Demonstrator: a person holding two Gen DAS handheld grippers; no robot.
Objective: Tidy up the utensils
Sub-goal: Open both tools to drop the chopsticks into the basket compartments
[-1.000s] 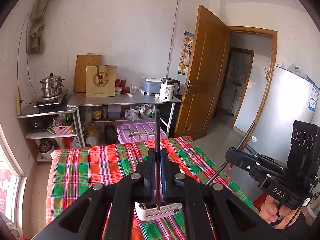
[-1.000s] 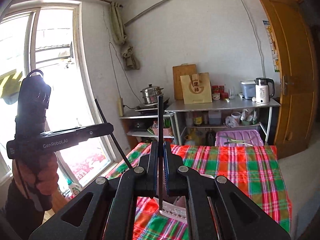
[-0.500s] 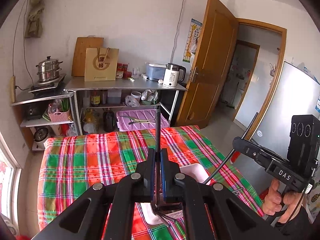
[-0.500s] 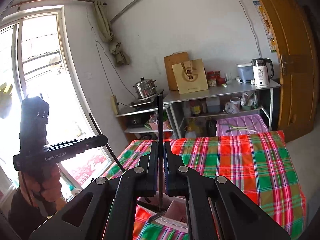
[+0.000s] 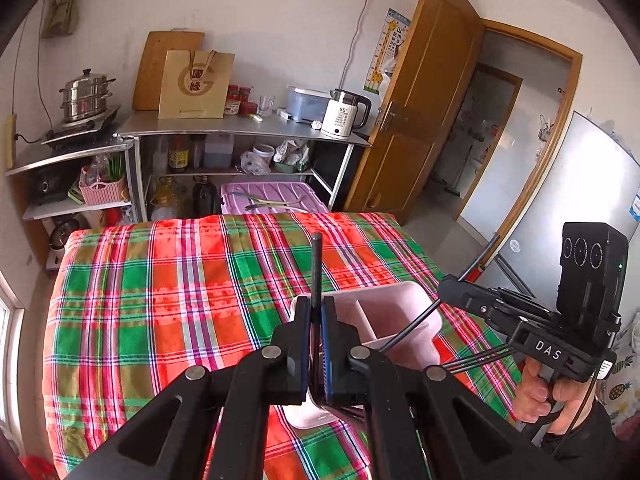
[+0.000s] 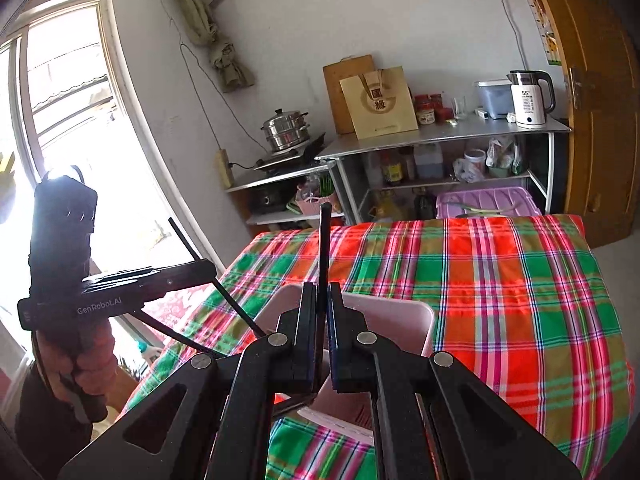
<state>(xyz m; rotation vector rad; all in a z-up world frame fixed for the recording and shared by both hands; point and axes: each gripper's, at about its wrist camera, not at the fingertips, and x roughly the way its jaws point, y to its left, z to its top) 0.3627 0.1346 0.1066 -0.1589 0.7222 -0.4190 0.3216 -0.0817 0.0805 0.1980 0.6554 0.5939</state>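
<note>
A pale pink divided utensil holder (image 5: 394, 316) stands on the plaid tablecloth (image 5: 168, 300); it also shows in the right wrist view (image 6: 384, 316). My left gripper (image 5: 316, 312) is shut on a thin black utensil handle (image 5: 317, 268) that stands upright over the holder's near left part. My right gripper (image 6: 322, 300) is shut on a second black utensil handle (image 6: 323, 248), also upright over the holder. Each gripper's lower utensil end is hidden behind its jaws. The right gripper body shows in the left wrist view (image 5: 532, 332), the left gripper body in the right wrist view (image 6: 120, 284).
A metal shelf unit (image 5: 240, 132) with a kettle (image 5: 344, 114), paper bag and steamer pot (image 5: 86, 96) stands behind the table. A purple bin (image 5: 272, 196) sits beyond the table's far edge. A wooden door (image 5: 420, 100) is at right, a window (image 6: 60, 120) at left.
Both grippers have tilted downward and dropped closer to the holder, which now shows fully beneath the jaws. Both stay shut on their utensils.
</note>
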